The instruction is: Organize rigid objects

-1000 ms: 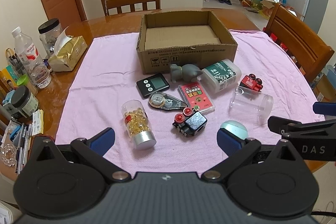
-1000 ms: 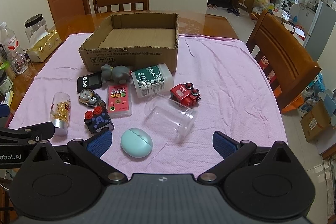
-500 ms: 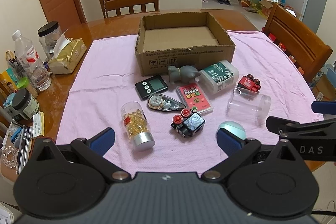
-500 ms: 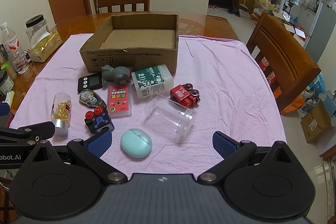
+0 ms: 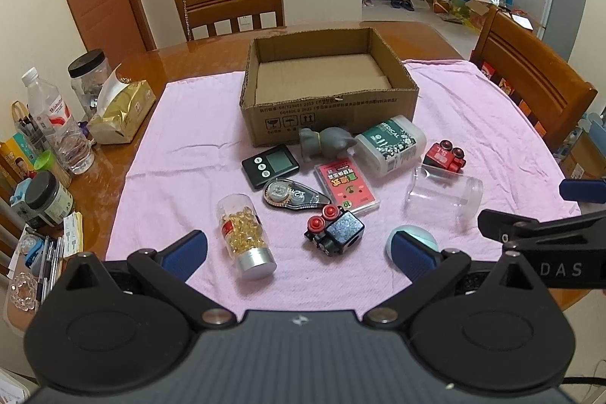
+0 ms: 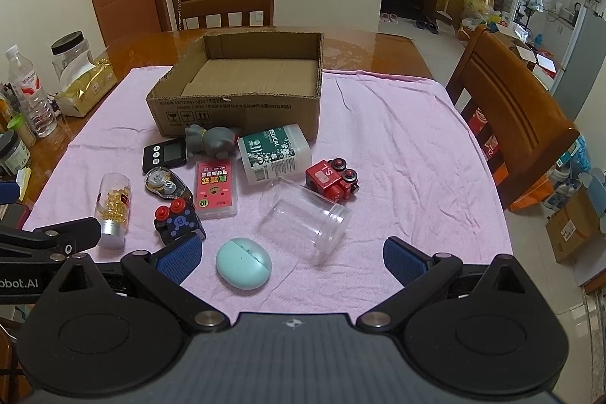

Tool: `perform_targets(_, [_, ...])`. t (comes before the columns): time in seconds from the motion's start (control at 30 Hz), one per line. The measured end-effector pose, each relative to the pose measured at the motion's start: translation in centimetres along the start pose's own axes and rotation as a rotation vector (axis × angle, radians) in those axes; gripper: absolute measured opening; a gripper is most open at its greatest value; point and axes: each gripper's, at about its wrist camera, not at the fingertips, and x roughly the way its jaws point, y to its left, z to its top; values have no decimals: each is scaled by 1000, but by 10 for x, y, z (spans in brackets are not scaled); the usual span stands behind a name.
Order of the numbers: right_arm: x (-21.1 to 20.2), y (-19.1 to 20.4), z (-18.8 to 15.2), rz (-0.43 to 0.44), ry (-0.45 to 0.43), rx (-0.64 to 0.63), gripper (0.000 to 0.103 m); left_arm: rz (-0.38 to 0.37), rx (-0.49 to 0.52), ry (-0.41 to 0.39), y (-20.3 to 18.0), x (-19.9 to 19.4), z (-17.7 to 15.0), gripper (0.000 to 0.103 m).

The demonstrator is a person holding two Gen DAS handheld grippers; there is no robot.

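An empty cardboard box stands on a pink cloth. In front of it lie several small items: a grey figurine, a black timer, a tape dispenser, a pink card case, a medical bottle, a red toy train, a clear jar, a capsule bottle, a black toy with red knobs and a mint case. My left gripper and right gripper both hover open, nearer than the items, holding nothing.
Bottles, jars, a gold tissue pack and pens crowd the table's left edge. Wooden chairs stand behind the table and at the right. The pink cloth to the right of the box is bare.
Both grippers have drawn back and risen slightly, so the items look a little farther away. Nothing on the table has moved.
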Motion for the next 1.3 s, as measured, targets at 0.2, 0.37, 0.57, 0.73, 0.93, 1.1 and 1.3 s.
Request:
perform_targets(0.2, [0, -1, 2, 7, -1, 3, 103, -26, 17, -11, 1, 0, 3, 102])
perform_targets(0.37, [2, 2, 3, 4, -1, 8, 103, -64, 52, -33, 4, 4, 4, 102])
perform_targets(0.57, [11, 9, -1, -8, 4, 12, 103, -121, 95, -51, 15, 18, 1, 102])
perform_targets(0.73, [27, 15, -11, 8, 7, 17, 103, -173, 112, -40, 33, 36, -3, 102])
perform_targets(0.93, [54, 26, -31, 36, 41, 9, 103, -197, 159, -14, 56, 62, -9, 102])
perform_targets(1.1, [80, 36, -46, 32, 86, 13, 103, -235, 216, 38, 71, 88, -19, 102])
perform_targets(1.3, [107, 45, -55, -1, 132, 65, 103, -242, 337, 88, 86, 114, -33, 102])
